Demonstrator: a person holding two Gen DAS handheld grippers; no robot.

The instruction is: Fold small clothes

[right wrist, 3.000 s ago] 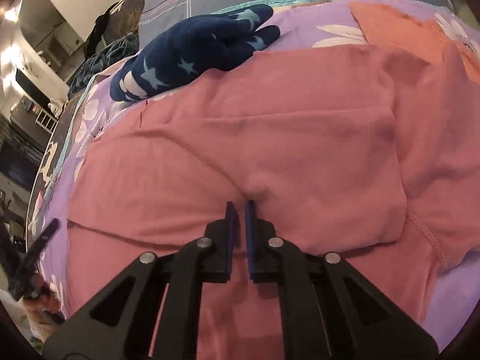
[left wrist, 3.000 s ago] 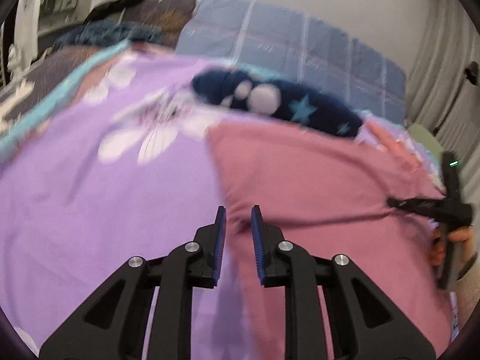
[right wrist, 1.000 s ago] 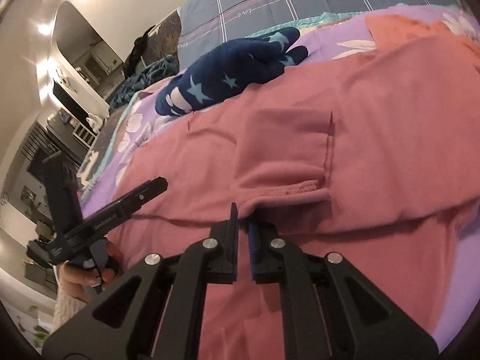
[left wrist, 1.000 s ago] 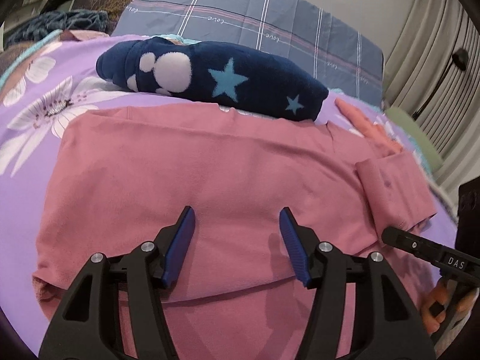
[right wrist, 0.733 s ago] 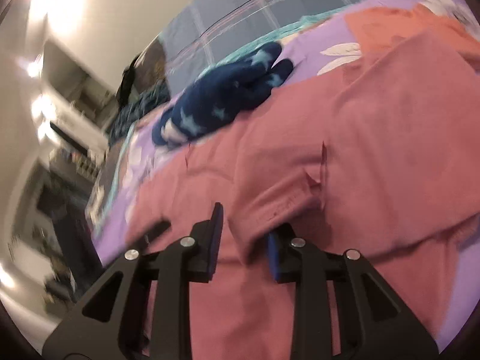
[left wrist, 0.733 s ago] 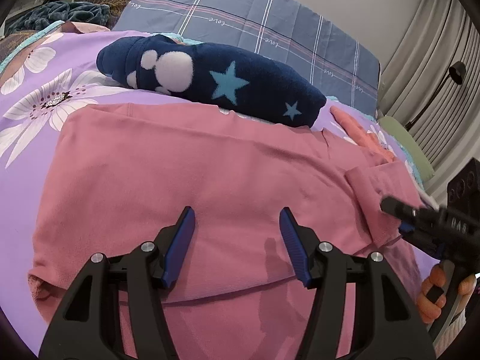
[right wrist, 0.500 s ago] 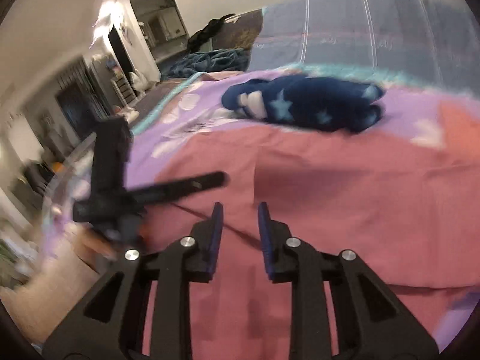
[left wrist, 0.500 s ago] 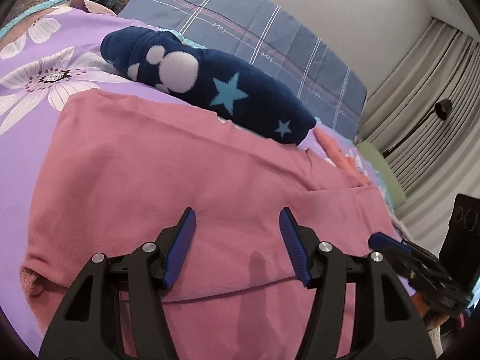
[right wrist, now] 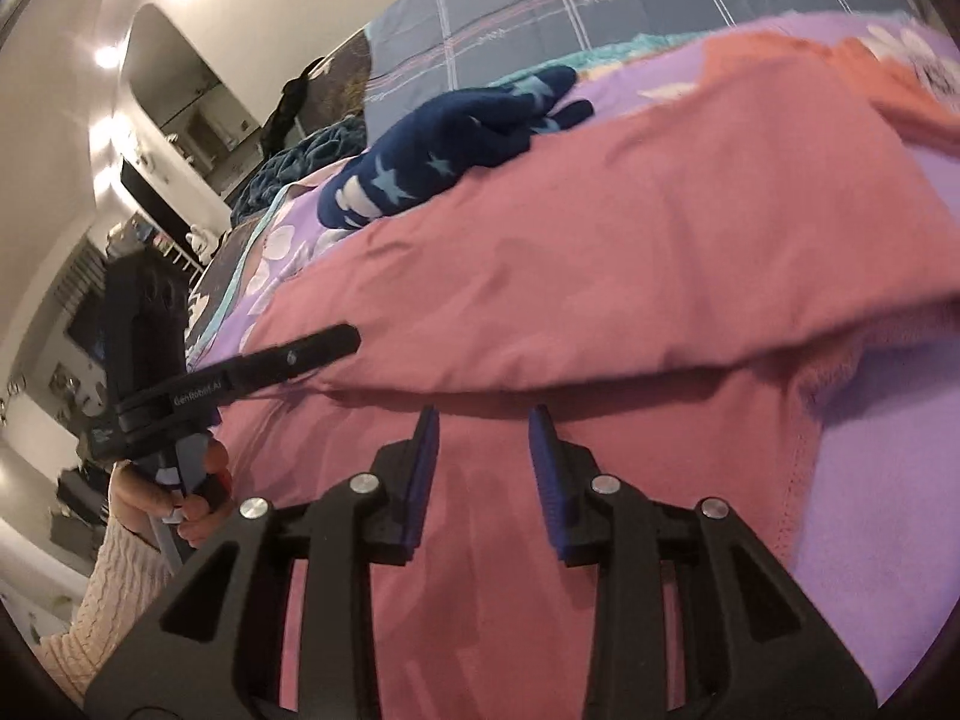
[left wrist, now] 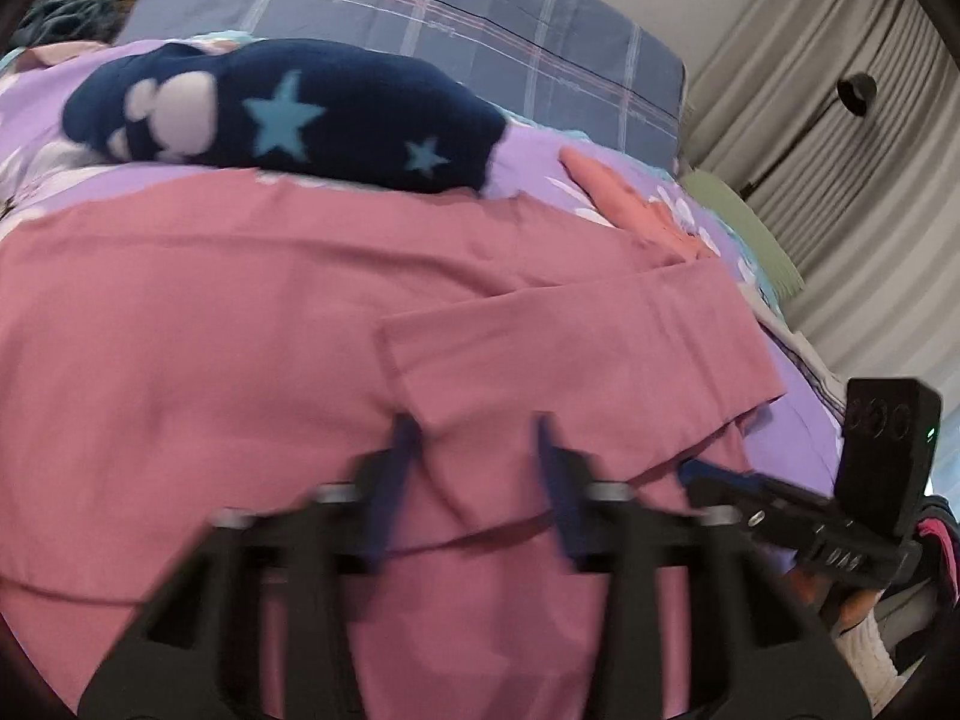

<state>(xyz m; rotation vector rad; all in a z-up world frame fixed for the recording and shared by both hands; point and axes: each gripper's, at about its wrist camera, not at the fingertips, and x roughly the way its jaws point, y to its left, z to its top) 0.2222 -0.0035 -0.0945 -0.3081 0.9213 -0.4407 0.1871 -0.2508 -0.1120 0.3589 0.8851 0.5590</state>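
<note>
A pink garment (left wrist: pixel 240 330) lies spread on the bed, with a flap folded over its right part. My left gripper (left wrist: pixel 477 438) hovers at the flap's near corner. Its jaws are blurred and stand apart, with a ridge of pink cloth between them that the pads do not press. From the right wrist view the same pink garment (right wrist: pixel 600 240) shows a long folded edge. My right gripper (right wrist: pixel 483 420) is open just in front of that edge, with nothing between its fingers. The left gripper (right wrist: pixel 342 339) shows there side-on, its tip at the fold.
A rolled navy garment with stars (left wrist: pixel 288 114) lies behind the pink one, and an orange garment (left wrist: pixel 624 198) sits to the right. A grey plaid pillow (left wrist: pixel 480 12) lies at the head of the purple floral sheet (right wrist: pixel 888 480). Curtains (left wrist: pixel 840 150) hang at the right. A hand (right wrist: pixel 150 492) holds the left gripper.
My right gripper, shut on the pink sleeve a second ago, has opened and let it go. My left gripper has slid right over the folded flap and its jaws have drawn closer together.
</note>
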